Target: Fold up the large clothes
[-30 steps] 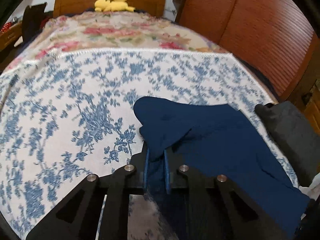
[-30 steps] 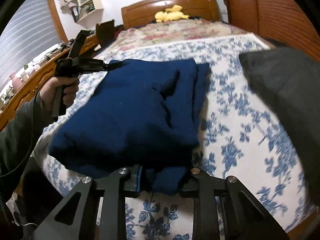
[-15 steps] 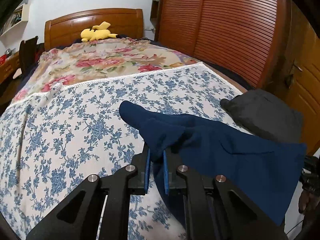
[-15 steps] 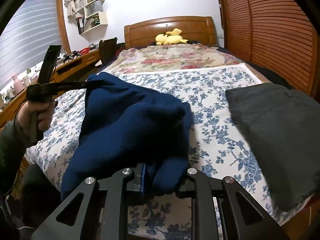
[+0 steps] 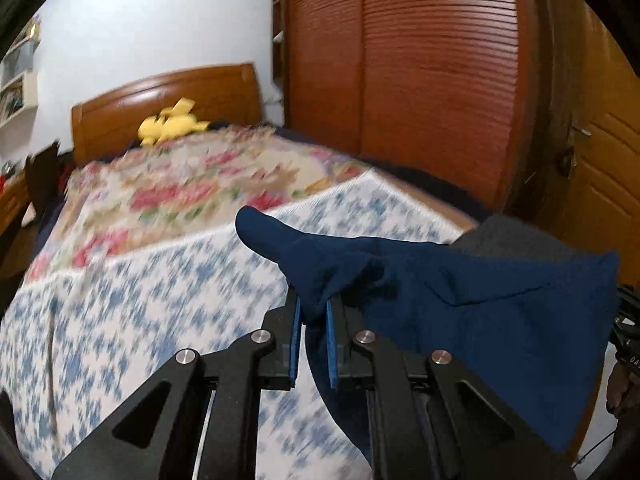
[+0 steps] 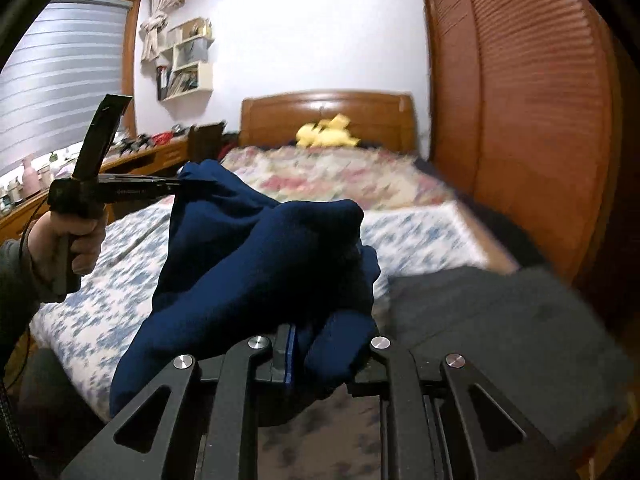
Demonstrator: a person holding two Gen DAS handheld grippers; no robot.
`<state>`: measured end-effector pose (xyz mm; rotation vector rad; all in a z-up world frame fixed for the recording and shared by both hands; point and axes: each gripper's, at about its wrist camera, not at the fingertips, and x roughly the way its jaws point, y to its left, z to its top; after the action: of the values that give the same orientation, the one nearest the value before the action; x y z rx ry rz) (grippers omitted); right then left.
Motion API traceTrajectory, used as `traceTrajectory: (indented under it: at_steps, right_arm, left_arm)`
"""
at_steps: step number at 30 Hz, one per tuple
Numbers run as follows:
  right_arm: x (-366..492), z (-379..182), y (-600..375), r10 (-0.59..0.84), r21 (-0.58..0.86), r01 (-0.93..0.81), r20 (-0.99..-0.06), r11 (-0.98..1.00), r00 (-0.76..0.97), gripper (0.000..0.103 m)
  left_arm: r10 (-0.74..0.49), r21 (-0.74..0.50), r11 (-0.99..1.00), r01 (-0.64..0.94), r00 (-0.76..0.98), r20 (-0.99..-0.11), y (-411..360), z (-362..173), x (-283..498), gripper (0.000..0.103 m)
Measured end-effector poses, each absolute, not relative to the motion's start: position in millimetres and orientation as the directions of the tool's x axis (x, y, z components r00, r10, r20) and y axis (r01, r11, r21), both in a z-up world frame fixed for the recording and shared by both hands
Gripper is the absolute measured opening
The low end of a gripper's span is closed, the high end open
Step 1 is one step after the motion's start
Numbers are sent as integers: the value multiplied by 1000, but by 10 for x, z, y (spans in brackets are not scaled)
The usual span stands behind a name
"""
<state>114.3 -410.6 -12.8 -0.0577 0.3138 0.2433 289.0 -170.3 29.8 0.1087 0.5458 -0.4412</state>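
A navy blue garment (image 5: 500, 304) is held up between the two grippers, clear of the bed (image 5: 132, 300) and hanging above its near end. The left gripper (image 5: 312, 312) is clenched on one bunched corner of the cloth, which is pinched between the blue pads (image 5: 295, 344) and spills forward past them. In the right wrist view the same left gripper (image 6: 182, 186) is seen from the side, gripped in a hand (image 6: 68, 240) with a grey sleeve behind it, its tips buried in the cloth's upper edge. The right gripper (image 6: 316, 352) is closed on a thick fold at the other end; its jaws have just been narrowing, with cloth bulging between and over them. The garment sags in a slack swag from one grip to the other. A folded dark grey garment (image 6: 500, 340) is laid on the bed's near right corner, just beside the hanging blue cloth. A blue-flowered white sheet (image 5: 120, 320) covers the near half of the bed, a red-flowered cover (image 5: 180, 188) the far half. A yellow plush toy (image 6: 326, 132) is set against the wooden headboard (image 6: 320, 108). Louvred wooden wardrobe doors (image 5: 420, 80) stand along the right. The bedding is motion-blurred in both views.
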Motion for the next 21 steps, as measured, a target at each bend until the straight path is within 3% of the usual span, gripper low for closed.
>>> traceTrajectory:
  at_steps: [6, 12, 18, 21]
  right_arm:
    - [949, 256, -4821, 79, -80, -101, -241, 992, 967, 17]
    - [755, 361, -5425, -84, -102, 62, -230, 993, 970, 17]
    - [674, -24, -5727, -186, -70, 173, -350, 982, 918, 21]
    - [625, -203, -5811, -198, -22, 205, -387, 979, 901, 27]
  left_arm:
    - [-468, -17, 853, 521, 751, -467, -2639, 611, 3078, 11]
    - [-551, -44, 794, 607, 686, -474, -3616, 594, 3286, 11]
    - [-548, -88, 760, 644, 562, -619, -4193, 79, 3412, 16]
    - [-477, 28, 775, 632, 613, -630, -4297, -87, 3321, 18]
